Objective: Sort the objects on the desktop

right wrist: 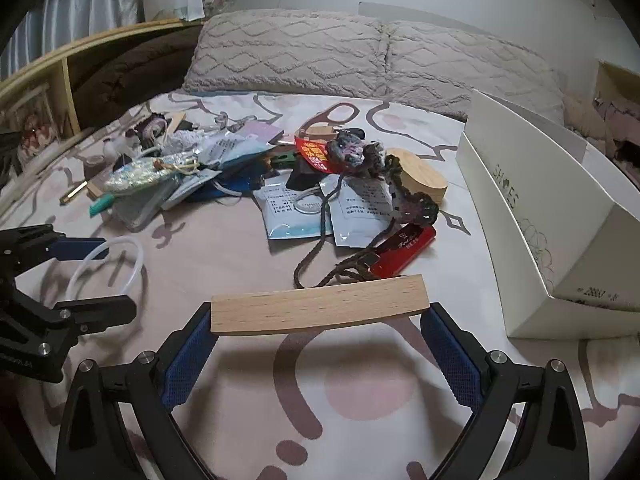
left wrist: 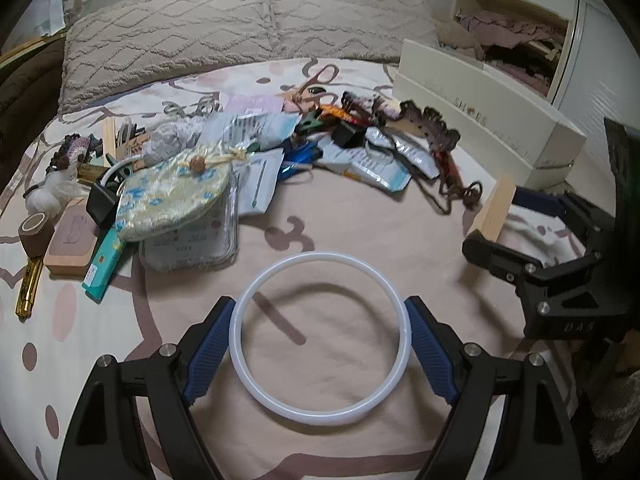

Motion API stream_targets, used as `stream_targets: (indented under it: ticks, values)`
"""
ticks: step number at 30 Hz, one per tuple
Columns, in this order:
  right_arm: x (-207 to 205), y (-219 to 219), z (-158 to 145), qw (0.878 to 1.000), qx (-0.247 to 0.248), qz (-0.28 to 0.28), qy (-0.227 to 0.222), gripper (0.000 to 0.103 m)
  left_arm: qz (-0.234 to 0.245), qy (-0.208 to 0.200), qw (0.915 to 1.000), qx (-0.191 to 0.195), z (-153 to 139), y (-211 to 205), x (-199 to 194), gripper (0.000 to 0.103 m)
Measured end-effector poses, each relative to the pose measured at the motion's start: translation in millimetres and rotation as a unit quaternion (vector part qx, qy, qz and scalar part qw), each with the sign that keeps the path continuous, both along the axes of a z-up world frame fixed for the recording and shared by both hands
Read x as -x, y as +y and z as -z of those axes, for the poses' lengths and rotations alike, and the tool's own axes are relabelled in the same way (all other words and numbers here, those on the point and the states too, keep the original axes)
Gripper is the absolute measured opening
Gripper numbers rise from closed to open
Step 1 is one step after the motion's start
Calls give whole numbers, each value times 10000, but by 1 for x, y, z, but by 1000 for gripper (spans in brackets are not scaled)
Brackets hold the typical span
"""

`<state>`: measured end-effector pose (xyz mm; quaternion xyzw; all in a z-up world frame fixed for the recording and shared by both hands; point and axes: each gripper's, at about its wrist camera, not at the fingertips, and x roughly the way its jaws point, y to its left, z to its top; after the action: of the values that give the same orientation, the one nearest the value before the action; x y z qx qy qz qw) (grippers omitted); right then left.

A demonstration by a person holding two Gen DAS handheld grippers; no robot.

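right jaws (right wrist: 320, 316) clamp wooden block (right wrist: 318, 307).

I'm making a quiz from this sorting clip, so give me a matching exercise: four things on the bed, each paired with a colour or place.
Things:
1. ring
2. wooden block
3. lighter
4. shoe box

Descriptions:
A. red, beside a dark cord
B. white, between the left tongs
C. cream, at the right of the pile
D. held across the right tongs

Pairs: 1-B, 2-D, 3-A, 4-C
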<state>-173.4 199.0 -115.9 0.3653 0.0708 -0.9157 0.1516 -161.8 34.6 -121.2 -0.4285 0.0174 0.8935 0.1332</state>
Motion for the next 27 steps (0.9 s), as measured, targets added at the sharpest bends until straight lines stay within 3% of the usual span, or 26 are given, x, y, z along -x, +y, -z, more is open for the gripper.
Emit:
stream_targets:
  ticks: [16, 27]
  values:
    - [-19, 19, -29, 9995, 49, 114, 302, 100, -45, 214, 9998, 29, -22, 21, -9, 84]
    - [-36, 54, -60, 9974, 253, 279, 620, 100, 111, 618, 9980, -66, -61, 57, -12, 84]
